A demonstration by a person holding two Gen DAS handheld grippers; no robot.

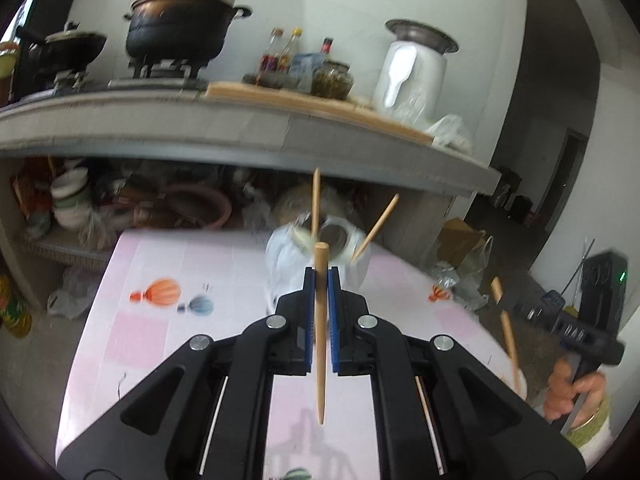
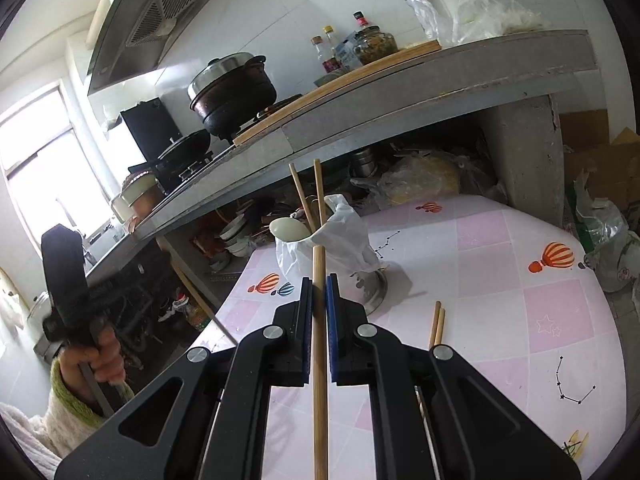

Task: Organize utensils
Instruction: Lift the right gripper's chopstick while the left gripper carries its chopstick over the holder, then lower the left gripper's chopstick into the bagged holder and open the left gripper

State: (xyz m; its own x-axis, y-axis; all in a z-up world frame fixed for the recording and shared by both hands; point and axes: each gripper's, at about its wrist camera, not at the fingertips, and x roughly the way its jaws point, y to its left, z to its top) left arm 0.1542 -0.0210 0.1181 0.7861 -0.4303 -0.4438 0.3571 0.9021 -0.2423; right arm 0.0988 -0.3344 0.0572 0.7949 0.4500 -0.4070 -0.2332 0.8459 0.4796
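Note:
My left gripper (image 1: 320, 274) is shut on a wooden chopstick (image 1: 320, 340) that stands nearly upright above the pink table (image 1: 180, 340). Just beyond it is a utensil holder (image 1: 288, 256) wrapped in a white plastic bag, with two chopsticks (image 1: 315, 200) and a pale spoon in it. My right gripper (image 2: 319, 280) is shut on another chopstick (image 2: 319, 380), short of the same holder (image 2: 344, 236), where the spoon (image 2: 286, 228) and two chopsticks (image 2: 306, 196) stick up. Two more chopsticks (image 2: 436, 324) lie on the table right of the holder's metal base.
A grey counter (image 2: 400, 96) runs behind the table with a black pot (image 2: 232, 92), bottles and a jar (image 2: 376, 44). Bowls and clutter fill the shelf below it. A cardboard box and plastic bags (image 2: 608, 236) sit off the table's right edge. A hand (image 2: 96, 356) holds the left gripper.

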